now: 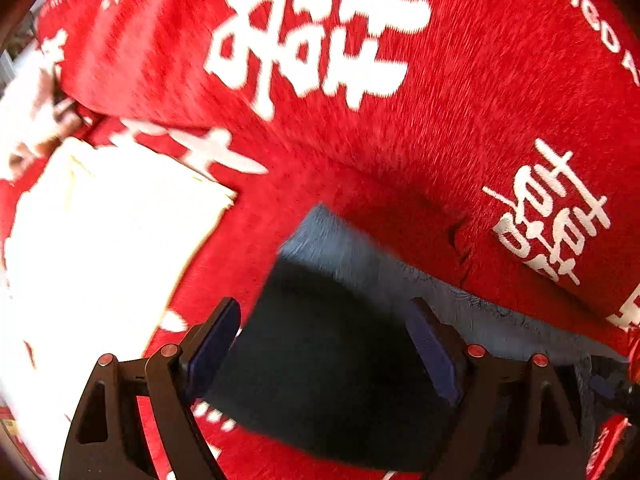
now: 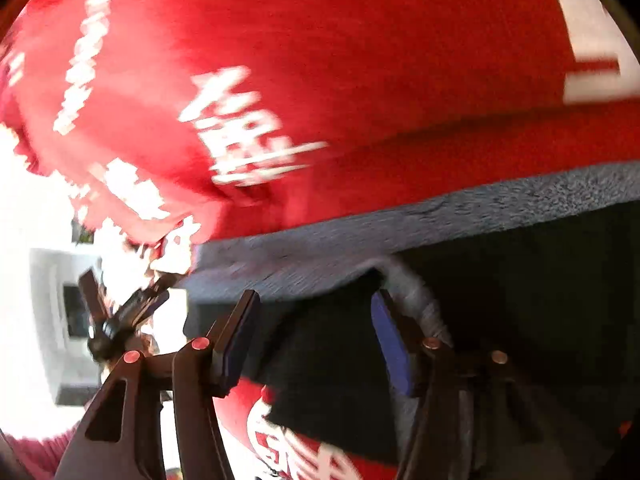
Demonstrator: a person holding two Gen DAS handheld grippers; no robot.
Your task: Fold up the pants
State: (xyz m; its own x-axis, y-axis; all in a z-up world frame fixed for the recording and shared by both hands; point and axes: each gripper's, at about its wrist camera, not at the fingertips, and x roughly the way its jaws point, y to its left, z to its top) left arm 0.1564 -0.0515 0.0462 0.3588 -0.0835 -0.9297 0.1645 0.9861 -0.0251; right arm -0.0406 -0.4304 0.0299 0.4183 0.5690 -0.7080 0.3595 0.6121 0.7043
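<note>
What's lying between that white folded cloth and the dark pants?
Only a strip of the red blanket with white characters separates the white cloth from the dark pants; nothing else sits there. The left wrist view shows it.

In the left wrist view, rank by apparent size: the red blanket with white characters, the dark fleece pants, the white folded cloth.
1. Red blanket with white characters.
2 and 3. Dark fleece pants and white folded cloth look alike; the pants lie nearer the camera, so unranked.

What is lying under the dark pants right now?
The dark fleece-lined pants lie on a red blanket with white characters, which shows all round them. Whatever lies beneath the blanket or between the pants' layers is covered.
</note>
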